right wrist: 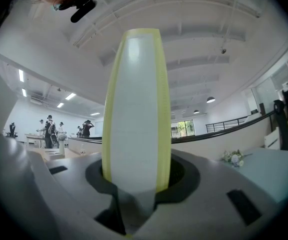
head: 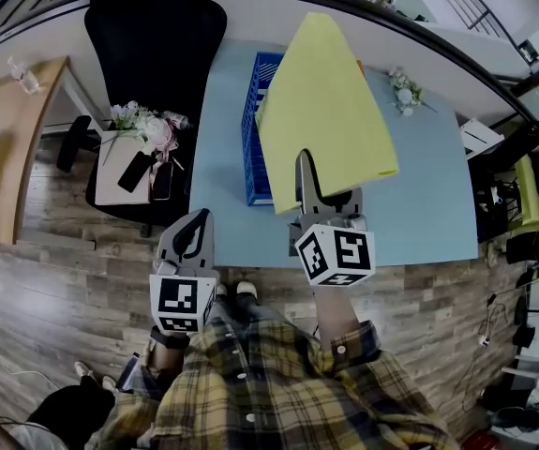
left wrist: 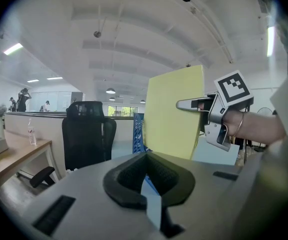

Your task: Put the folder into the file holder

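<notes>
My right gripper (head: 308,178) clamps the near edge of the one yellow folder (head: 330,101), holding it tilted above the pale blue table (head: 428,204). My left gripper (head: 197,225), jaws together and empty, hangs off the table's near left corner. The folder hides much of the one blue file holder (head: 253,148). One black chair (head: 152,36) stands far left.

No text, label or number can be read.

Light-blue table (head: 428,204): blue file holder (head: 253,129) toward its left edge; small flower sprig (head: 404,90) by its far edge.
</notes>
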Demonstrator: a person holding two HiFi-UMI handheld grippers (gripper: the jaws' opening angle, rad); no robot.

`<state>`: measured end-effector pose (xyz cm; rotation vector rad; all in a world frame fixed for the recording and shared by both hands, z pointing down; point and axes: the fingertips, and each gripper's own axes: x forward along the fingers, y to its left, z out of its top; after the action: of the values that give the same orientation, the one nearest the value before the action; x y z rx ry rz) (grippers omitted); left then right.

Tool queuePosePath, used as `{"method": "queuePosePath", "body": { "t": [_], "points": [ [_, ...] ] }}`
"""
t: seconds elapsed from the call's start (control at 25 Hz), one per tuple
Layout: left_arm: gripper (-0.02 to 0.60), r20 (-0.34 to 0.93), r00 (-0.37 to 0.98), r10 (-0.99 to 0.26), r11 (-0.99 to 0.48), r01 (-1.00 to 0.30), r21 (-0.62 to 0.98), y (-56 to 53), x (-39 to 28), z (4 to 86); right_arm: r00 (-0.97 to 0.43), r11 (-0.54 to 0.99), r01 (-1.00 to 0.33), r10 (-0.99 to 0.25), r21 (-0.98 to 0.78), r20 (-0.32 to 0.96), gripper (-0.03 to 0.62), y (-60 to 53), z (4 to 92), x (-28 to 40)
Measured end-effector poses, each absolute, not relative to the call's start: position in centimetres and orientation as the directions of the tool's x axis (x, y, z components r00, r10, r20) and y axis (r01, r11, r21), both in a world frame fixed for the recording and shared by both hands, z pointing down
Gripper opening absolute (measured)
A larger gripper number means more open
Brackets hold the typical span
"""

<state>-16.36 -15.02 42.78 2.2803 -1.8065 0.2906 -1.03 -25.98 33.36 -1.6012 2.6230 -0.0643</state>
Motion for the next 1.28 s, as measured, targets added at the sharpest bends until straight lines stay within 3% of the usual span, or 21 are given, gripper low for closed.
{"method": "queuePosePath", "body": {
  "t": [0.68, 1.28],
  "points": [
    [-0.009, 0.32, 0.233, -0.918, -0.224, -0.973, 0.065, -16.0, -17.1, 44.3, -0.391, 0.405, -0.906, -0.912, -0.123, -0.128, 0.16, -28.8, 34.0, -1.4],
    [-0.009, 0.353, 0.24, -0.904, -0.226, -0.971, 0.082, -16.4, -17.8, 45.6, -0.379, 0.393, -0.914, -0.917, -0.105, -0.127, 0.16, -29.1, 36.7, -2.2]
  ]
}}
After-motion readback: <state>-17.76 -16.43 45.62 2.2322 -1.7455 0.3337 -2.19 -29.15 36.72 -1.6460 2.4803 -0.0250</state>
